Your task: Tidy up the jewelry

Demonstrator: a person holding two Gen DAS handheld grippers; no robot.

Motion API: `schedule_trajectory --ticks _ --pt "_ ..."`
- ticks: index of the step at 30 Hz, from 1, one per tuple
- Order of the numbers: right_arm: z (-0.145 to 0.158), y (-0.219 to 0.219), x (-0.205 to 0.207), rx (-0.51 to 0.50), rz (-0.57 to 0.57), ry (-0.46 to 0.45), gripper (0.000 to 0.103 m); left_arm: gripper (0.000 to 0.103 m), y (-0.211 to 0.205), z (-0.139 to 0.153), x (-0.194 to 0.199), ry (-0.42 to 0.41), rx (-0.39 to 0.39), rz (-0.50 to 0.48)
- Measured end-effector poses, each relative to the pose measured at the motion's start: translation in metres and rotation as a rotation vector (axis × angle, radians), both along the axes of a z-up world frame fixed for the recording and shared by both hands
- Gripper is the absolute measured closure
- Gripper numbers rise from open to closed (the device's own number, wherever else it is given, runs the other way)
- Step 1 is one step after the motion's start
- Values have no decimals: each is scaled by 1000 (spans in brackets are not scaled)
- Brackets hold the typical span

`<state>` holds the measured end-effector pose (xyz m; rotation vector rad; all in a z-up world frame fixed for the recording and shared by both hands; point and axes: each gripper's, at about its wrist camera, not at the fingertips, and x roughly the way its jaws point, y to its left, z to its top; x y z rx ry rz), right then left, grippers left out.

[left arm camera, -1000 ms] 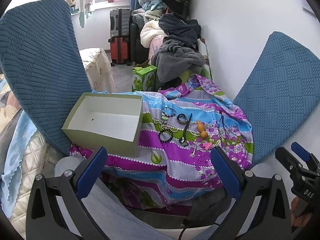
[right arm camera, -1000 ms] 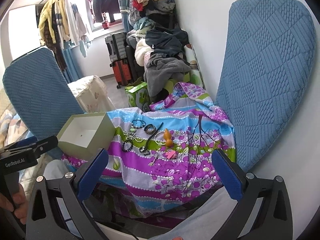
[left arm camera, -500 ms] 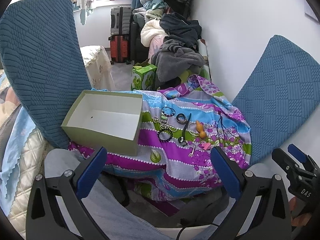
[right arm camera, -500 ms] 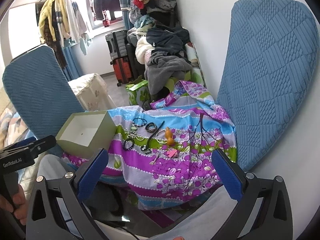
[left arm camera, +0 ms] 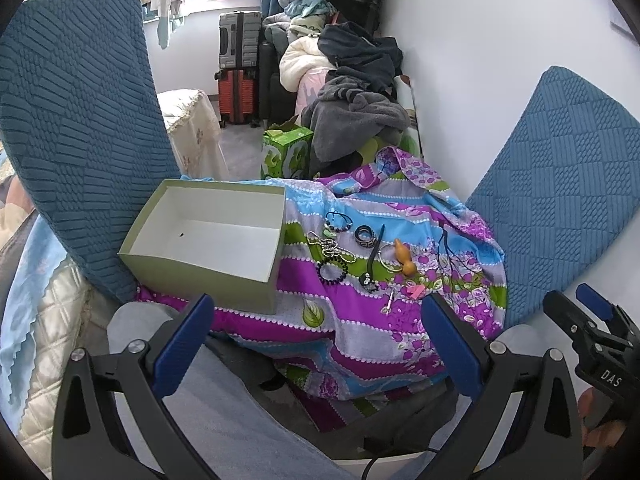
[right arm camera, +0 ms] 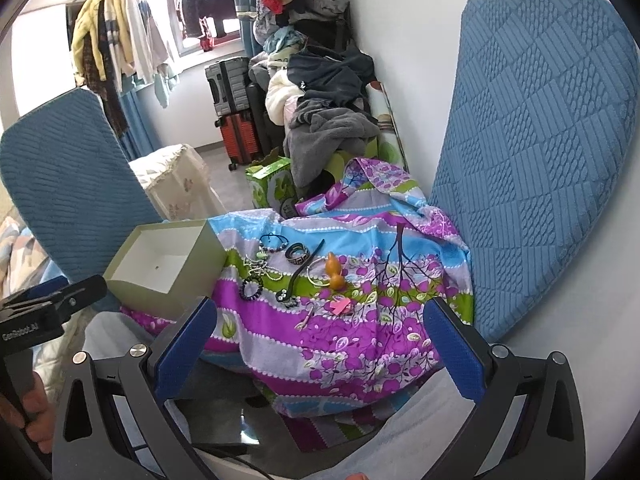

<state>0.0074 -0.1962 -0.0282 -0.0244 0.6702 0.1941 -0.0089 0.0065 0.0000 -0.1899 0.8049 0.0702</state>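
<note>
Chair backs: two blue textured chair backs [left arm camera: 80, 128] [right arm camera: 536, 152] flank the scene, one on each side.
Cloth: a striped floral cloth [left arm camera: 360, 308] in purple, blue and green is draped over the surface between them and hangs over its near edge.
Box: an open pale-green cardboard box [left arm camera: 208, 240] with a white inside sits at the cloth's left edge; only a small dark speck shows on its floor.
Left gripper: left gripper [left arm camera: 316, 332] has its blue-padded fingers spread wide with nothing between them, and hangs short of the cloth's near edge; the box lies ahead and slightly left, the jewelry ahead and slightly right.
Right gripper: right gripper [right arm camera: 320, 336] is likewise spread wide and empty, near the cloth's front edge, with the jewelry straight ahead and well apart from it.
Jewelry group: lies mid-cloth, just right of the box.
Gourd pendant: an orange gourd-shaped piece [left arm camera: 403, 256] lies at the group's right, touching a thin metal bangle [right arm camera: 316, 270].
Black strap: a dark curved strap [left arm camera: 376, 250] ends in a beaded charm towards the near edge.
Wide ring: a black patterned band [left arm camera: 365, 236] lies at the far side.
Bead bracelets: one dark bead bracelet [left arm camera: 331, 271] sits nearest the box's front corner, another [left arm camera: 338, 220] farther back.
Chain: a silvery ball chain [left arm camera: 330, 246] lies tangled between them.
Small bits: a pink piece [left arm camera: 414, 291], possibly a clip, and a small metal pin [left arm camera: 390, 300] lie nearest the grippers.
</note>
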Motion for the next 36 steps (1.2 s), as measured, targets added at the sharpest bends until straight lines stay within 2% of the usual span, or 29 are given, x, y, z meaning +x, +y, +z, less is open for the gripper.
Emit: schedule_trajectory --ticks 6,16,28,31,32,34,36 --pt "-6 2 10 15 -13 19 0 1 3 -3 4 -9 -5 -12" --pt "5 6 35 -5 -51 32 0 1 0 -25 29 62 10 -46" --pt "-63 -7 81 17 -37 163 1 2 -8 -64 87 125 -41 -90" --pt "-79 -8 92 15 -37 183 15 12 -13 -78 101 152 -61 -123" --pt "-85 -9 96 17 -39 194 25 15 -16 -83 106 165 -59 -134" --pt "-98 -11 105 28 -33 228 32 27 -23 -94 116 195 -59 -158" --pt "-109 -12 113 31 -31 248 41 28 -29 -103 125 213 -69 -177"
